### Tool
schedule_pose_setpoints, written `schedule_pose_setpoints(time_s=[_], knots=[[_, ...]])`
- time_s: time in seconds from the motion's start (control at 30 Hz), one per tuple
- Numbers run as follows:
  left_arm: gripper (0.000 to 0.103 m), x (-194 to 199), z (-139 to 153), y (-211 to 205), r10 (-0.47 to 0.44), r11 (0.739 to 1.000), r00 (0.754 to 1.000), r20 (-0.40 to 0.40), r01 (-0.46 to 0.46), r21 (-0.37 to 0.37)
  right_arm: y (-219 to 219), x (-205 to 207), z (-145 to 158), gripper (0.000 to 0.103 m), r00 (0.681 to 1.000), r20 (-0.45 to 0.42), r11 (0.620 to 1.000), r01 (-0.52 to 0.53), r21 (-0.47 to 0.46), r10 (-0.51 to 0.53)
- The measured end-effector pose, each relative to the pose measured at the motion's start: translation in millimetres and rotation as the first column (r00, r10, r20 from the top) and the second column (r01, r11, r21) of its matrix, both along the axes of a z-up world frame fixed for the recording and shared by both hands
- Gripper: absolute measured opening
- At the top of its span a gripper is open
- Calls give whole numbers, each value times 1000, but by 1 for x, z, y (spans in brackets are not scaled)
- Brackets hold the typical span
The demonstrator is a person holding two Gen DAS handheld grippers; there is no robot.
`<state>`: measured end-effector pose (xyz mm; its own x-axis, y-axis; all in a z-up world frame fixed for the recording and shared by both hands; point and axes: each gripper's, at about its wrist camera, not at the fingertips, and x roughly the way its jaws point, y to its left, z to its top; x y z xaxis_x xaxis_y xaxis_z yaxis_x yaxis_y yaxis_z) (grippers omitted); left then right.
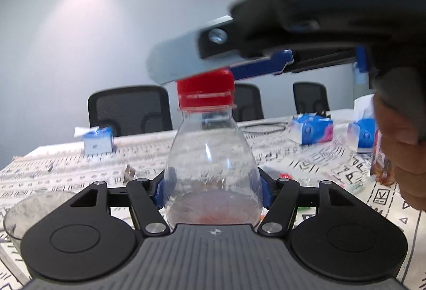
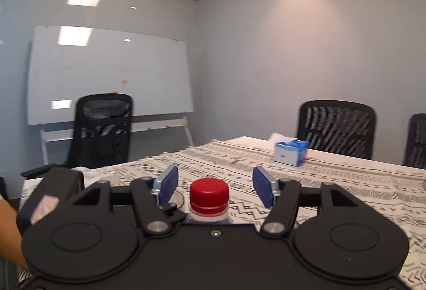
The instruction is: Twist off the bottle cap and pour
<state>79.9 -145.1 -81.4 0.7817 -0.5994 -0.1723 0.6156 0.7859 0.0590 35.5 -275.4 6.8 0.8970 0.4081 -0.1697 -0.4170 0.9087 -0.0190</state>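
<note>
In the centre of the left wrist view, my left gripper (image 1: 213,190) is clamped on the clear bottle (image 1: 211,164), blue pads pressed against both its sides. The bottle stands upright with a little reddish liquid at the bottom, and its red cap (image 1: 205,89) is on. My right gripper (image 2: 215,184) has its jaws spread wide, one blue pad on either side of the cap without touching it. A clear cup (image 1: 25,212) sits at lower left on the patterned tablecloth (image 1: 66,170), and tissue boxes (image 1: 310,129) lie further back.
</note>
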Motion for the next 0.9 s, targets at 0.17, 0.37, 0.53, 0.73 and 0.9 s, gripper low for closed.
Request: schedule_pose_setpoints(time_s=[0.17,0.37,0.53,0.73,0.9], knots=[[59,-3,1,1,25,1000,1000,0,-25,-4,27,-1,-6,34,993,1,992,115,-41,-115],[57,-3,1,1,15,1000,1000,1,-15,1,27,0,-12,32,989,-1,989,145,-18,-145],[57,-1,2,3,-8,1000,1000,-4,8,-3,18,9,-10,32,999,-8,998,51,-41,-51],[57,1,1,2,-25,1000,1000,-8,25,-2,-3,22,-8,32,991,-17,990,-131,-58,130],[57,5,2,4,-32,999,999,-21,32,-12,-23,38,-9,32,954,-11,953,-299,-50,299]])
